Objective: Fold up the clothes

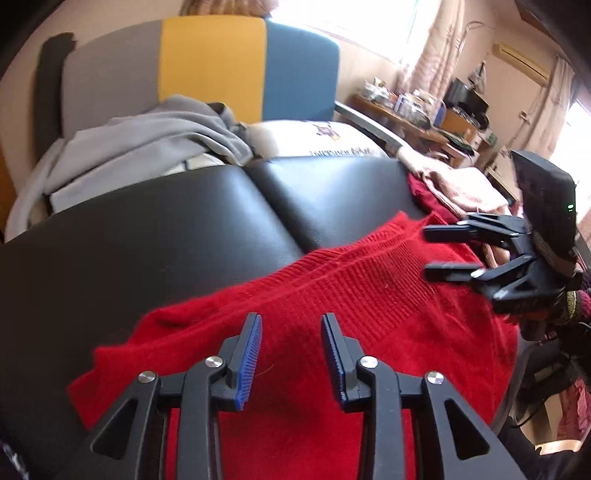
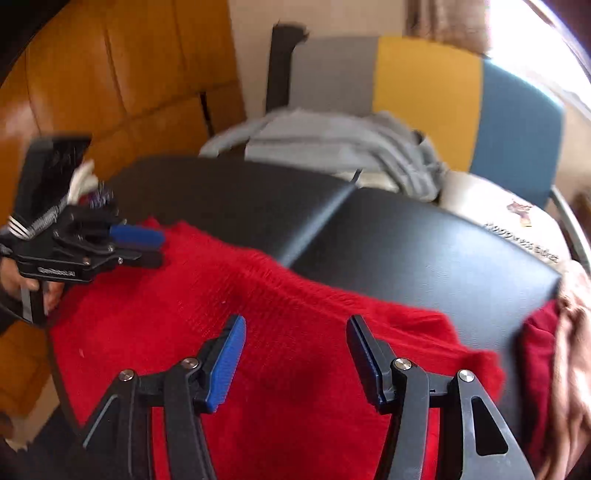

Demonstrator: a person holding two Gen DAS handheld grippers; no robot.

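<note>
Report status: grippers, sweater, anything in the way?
Left gripper and right gripper open, empty. Red sweater on black table. Nothing blocking.

We see a big black padded table (image 1: 147, 221) in front of us, with a seam down its middle. Behind it stands a chair (image 1: 210, 62) with a gray, yellow and blue back. Bright light comes in through a window (image 1: 354, 22) with pale curtains (image 1: 436, 48), a messy wooden desk (image 1: 410, 118) stands by the wall, and orange-brown wooden panels (image 2: 110, 74) are on the other side.
</note>
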